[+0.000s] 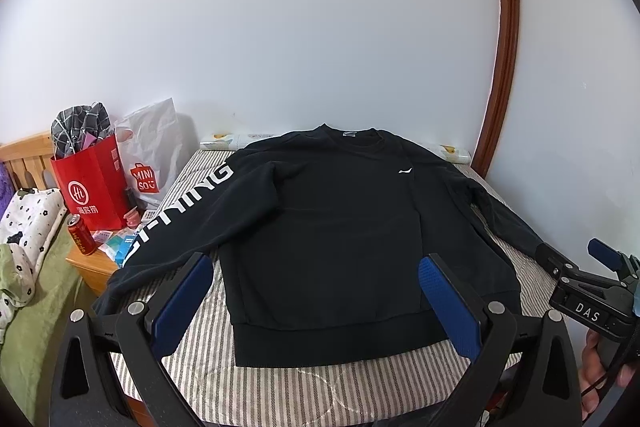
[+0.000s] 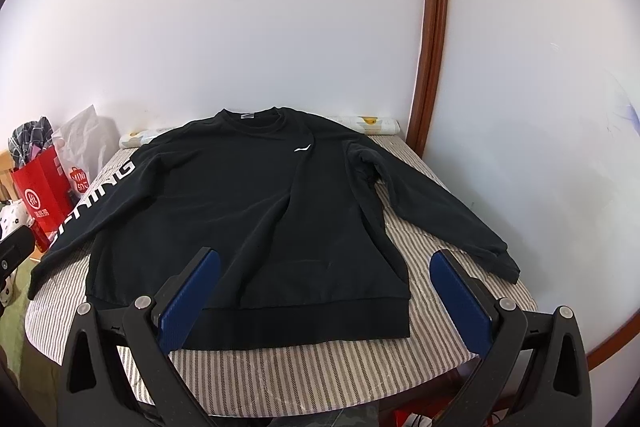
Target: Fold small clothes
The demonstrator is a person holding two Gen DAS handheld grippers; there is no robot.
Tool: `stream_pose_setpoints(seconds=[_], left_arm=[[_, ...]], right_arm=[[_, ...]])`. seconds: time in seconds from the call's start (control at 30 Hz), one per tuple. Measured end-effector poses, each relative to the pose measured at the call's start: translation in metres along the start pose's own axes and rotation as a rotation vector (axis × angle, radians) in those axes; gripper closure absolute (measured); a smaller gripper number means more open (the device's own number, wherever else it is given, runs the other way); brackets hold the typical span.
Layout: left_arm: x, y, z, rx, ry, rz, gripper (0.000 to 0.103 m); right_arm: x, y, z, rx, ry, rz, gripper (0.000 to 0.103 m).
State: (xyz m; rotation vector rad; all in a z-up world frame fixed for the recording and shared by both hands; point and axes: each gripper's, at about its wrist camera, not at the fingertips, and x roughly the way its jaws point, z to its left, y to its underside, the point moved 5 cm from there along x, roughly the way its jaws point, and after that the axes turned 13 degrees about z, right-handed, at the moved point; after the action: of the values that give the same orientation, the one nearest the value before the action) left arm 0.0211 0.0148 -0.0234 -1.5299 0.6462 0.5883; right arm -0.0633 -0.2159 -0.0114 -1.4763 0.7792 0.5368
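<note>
A black long-sleeved sweatshirt [image 1: 332, 227] lies flat, front up, on a striped cloth-covered table [image 1: 304, 387], collar toward the wall and both sleeves spread out. Its left sleeve [image 1: 180, 211] bears white lettering. It also shows in the right wrist view [image 2: 240, 219]. My left gripper [image 1: 316, 267] is open and empty, hovering over the hem near the table's front edge. My right gripper [image 2: 326, 263] is open and empty, hovering over the hem's right part; it also shows at the right edge of the left wrist view [image 1: 576, 255], near the right sleeve cuff [image 1: 532, 243].
A red paper bag [image 1: 92, 187], a white plastic bag [image 1: 152, 155] and a red can [image 1: 82, 235] stand on a wooden nightstand to the left. A bed with green and flowered bedding [image 1: 28, 227] lies farther left. A white wall and brown door frame [image 1: 504, 67] stand behind.
</note>
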Motion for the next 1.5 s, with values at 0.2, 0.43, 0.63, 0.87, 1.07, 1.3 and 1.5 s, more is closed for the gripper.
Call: stream_pose_setpoints(seconds=[0.2,0.43,0.63,0.87,1.07,1.3,1.5], left_arm=[[0.002,-0.002,0.003,-0.005,0.01,0.006,0.0],[0.01,-0.004,0.009,-0.011,0.016,0.012,0.0],[0.022,-0.012,0.013,-0.026,0.018,0.016,0.0],[0.055,-0.021,0.027,-0.048,0.018,0.069,0.0],[0.085,-0.022,0.052,-0.095,0.025,0.108,0.0],[0.143,-0.004,0.109,-0.262,0.021,0.214,0.0],[0.177,0.023,0.156,-0.432,0.057,0.268,0.004]], right_arm=[[-0.001,-0.001,0.001,-0.002,0.003,-0.002,0.0],[-0.004,-0.005,0.001,0.009,0.0,-0.014,0.0],[0.007,-0.012,0.005,0.011,-0.026,0.0,0.0],[0.039,-0.018,0.019,-0.017,-0.037,0.047,0.0],[0.071,-0.022,0.036,-0.052,-0.056,0.091,0.0],[0.106,-0.025,0.055,-0.066,-0.036,0.077,0.0],[0.137,-0.02,0.075,-0.08,-0.147,0.133,0.0]])
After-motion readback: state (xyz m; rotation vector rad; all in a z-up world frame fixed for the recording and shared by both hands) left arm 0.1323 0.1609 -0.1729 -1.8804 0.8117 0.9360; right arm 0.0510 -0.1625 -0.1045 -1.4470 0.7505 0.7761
